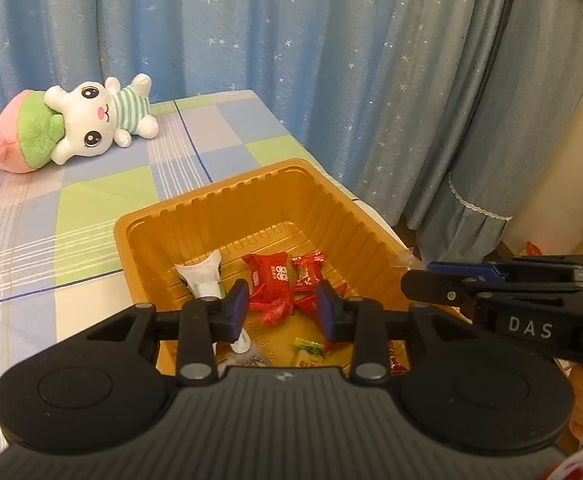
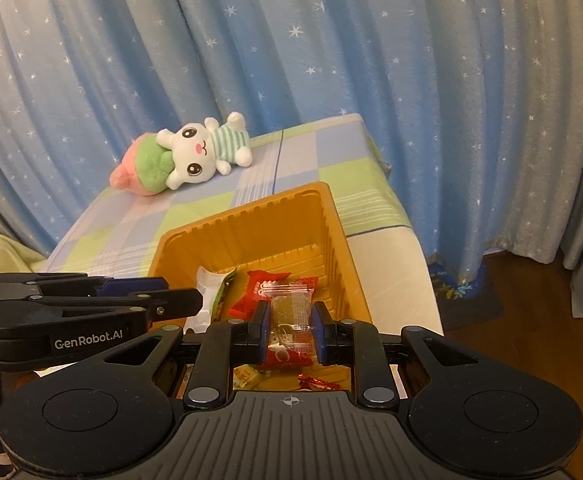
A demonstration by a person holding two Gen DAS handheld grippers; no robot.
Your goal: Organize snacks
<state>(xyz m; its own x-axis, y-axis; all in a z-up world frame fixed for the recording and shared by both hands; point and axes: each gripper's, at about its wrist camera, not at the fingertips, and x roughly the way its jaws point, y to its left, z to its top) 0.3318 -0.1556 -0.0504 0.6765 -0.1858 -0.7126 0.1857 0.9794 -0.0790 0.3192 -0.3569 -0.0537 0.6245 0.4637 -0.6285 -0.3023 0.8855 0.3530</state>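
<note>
An orange plastic tray [image 1: 331, 208] sits on the checked bed and holds several wrapped snacks: red packets [image 1: 271, 280], a white and green packet [image 1: 203, 276] and a small green and yellow one [image 1: 309, 350]. My left gripper [image 1: 283, 308] is open and empty above the tray. My right gripper [image 2: 290, 330] is over the tray [image 2: 339, 240] with a clear-wrapped candy [image 2: 291, 312] between its fingers; the jaws stand close to the wrapper's sides. The right gripper also shows at the right edge of the left wrist view [image 1: 423, 282].
A white plush toy [image 1: 91, 120] with a pink and green hat lies at the far side of the bed. Blue starred curtains [image 1: 291, 40] hang behind. The bed edge drops off to the right of the tray, with wooden floor [image 2: 551, 300] beyond.
</note>
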